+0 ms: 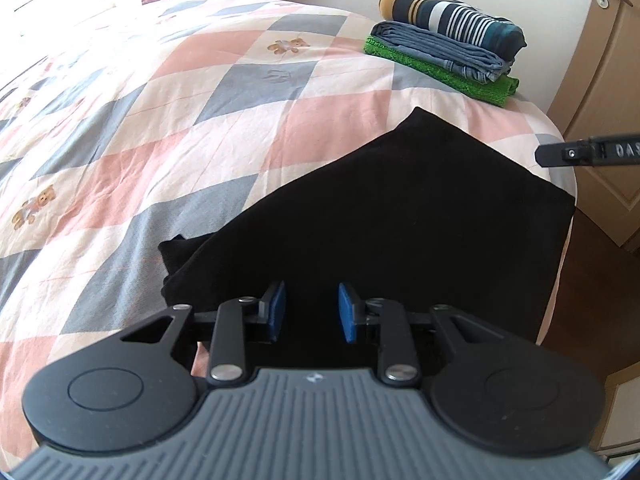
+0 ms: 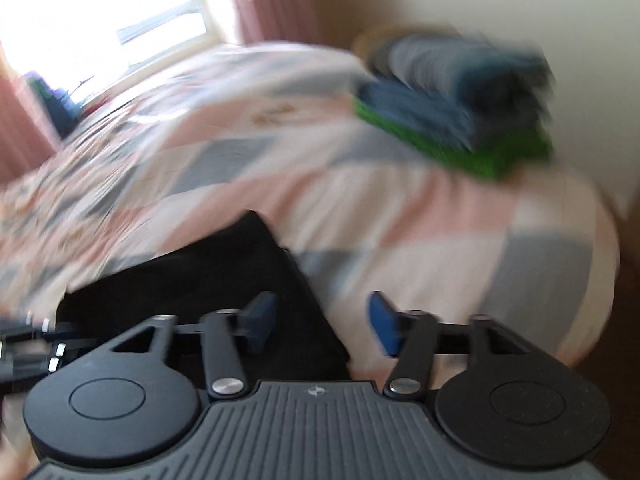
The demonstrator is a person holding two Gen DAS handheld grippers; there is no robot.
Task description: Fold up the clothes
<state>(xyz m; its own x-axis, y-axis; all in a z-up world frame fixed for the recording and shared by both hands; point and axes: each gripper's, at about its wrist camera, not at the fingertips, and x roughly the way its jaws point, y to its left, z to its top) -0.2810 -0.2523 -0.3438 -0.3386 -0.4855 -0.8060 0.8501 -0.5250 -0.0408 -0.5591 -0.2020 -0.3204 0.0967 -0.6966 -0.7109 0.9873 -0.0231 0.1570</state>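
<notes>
— Bedroom light falls on a bed with a pink, grey and cream checked cover; where is the piece to fold?

— A black garment lies flat at the near right corner of the bed, its right edge hanging a little over the side. It looks partly folded already, with a second layer peeking out at its near left corner.

— Which way does it lie from the tools?

— Straight ahead of the left tool, which hovers over the near edge of the cloth. Both blue pads are spread apart with nothing between them. The garment's long axis seems to run from near left to far right, towards the stack of folded clothes at the far right.

— And the right tool?

— The right tool is also released and empty. Its view is blurred, but the cloth's right edge sits under its left pad, and bare cover under the right one.

— So who is nearer?

— I judge the left tool better centred over the near hem; the right one sits at the right edge, so each has a side to pinch for the next fold.
</notes>
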